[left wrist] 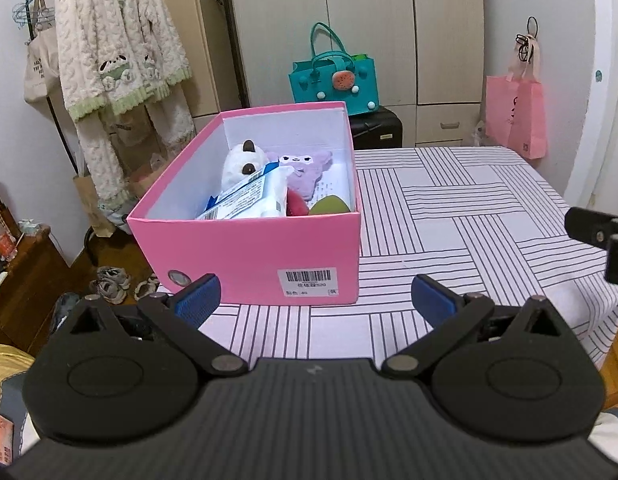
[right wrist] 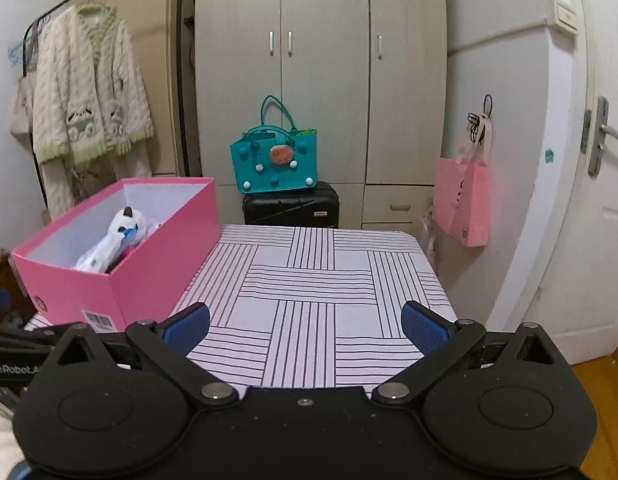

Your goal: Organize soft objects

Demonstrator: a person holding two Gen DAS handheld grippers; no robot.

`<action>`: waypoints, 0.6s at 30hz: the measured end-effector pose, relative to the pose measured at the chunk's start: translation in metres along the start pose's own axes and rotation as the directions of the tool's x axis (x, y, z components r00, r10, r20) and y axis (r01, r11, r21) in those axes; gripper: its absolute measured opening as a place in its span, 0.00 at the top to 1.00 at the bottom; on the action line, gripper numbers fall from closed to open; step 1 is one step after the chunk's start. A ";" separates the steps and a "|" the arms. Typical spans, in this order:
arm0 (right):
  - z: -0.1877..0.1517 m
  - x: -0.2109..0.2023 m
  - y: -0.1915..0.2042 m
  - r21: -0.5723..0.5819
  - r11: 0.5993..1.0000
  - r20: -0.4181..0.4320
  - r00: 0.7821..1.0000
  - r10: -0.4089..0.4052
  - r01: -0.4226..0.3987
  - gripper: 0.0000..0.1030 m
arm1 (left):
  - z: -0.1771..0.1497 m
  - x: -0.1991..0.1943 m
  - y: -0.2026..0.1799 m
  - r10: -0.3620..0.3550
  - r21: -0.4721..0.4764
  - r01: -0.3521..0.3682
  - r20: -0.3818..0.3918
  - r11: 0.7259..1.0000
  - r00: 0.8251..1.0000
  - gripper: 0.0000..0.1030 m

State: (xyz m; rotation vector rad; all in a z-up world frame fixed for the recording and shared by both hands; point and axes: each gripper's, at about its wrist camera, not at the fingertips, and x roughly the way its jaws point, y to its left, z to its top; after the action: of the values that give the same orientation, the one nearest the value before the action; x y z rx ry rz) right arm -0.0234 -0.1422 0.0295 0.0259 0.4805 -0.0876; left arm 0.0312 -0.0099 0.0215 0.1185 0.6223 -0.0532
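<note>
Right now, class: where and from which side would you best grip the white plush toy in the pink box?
Grip the white plush toy by its rounded head, probably coming from above through the open top of the pink box. The head stands clear while a white packet lies over its lower part, and the box walls block any sideways approach.

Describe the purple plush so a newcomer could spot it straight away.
Find the pink box on the striped tablecloth. Inside, toward the far end, the purple plush lies beside a white plush. It is the only lilac item, with a small drawn face.
</note>
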 end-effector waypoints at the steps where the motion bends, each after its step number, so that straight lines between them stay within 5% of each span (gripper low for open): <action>1: 0.000 -0.002 0.000 -0.001 1.000 0.000 1.000 -0.001 0.001 0.00 | 0.000 -0.001 0.000 -0.002 -0.003 0.002 0.001 1.000 1.000 0.00; 18: -0.005 -0.005 0.005 -0.034 0.999 0.006 1.000 0.000 0.000 0.00 | -0.001 -0.009 -0.003 -0.021 -0.003 0.021 0.015 1.000 1.000 0.00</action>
State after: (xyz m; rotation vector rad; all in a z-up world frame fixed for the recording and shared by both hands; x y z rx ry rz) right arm -0.0296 -0.1363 0.0274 -0.0075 0.4760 -0.0797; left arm 0.0229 -0.0126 0.0258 0.1080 0.6089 -0.0734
